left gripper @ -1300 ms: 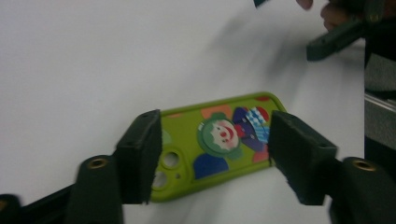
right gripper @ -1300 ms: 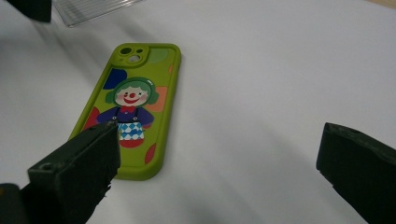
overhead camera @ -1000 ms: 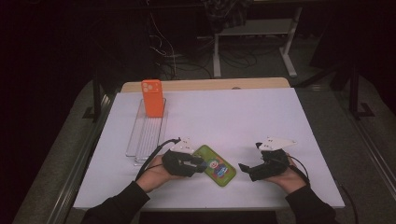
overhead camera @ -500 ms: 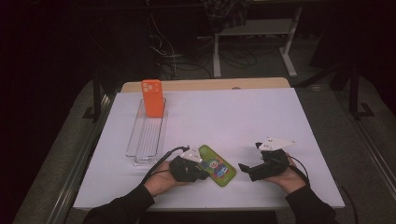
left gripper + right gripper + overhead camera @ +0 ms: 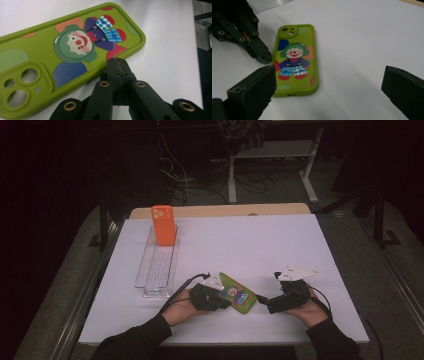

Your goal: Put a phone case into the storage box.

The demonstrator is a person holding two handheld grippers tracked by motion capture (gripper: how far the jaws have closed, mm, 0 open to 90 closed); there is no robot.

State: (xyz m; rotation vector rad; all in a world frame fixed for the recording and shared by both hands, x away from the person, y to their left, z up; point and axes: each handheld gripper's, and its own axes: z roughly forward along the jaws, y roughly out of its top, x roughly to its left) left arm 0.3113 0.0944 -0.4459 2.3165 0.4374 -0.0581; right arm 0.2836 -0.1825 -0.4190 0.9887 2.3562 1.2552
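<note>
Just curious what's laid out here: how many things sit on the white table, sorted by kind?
Phone cases: 2, a green clown case lying flat and an orange case standing in the tray.
Clear plastic trays: 1.
Hand-held grippers: 2, left gripper and right gripper.
Total: 5.

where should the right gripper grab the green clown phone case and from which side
Take the green phone case across its two long edges near the middle, coming in from the bottom end that faces the open right gripper. It lies flat, back up, on the white table, so the fingers must straddle its narrow width. The left gripper, shut, sits against one long edge.
</note>
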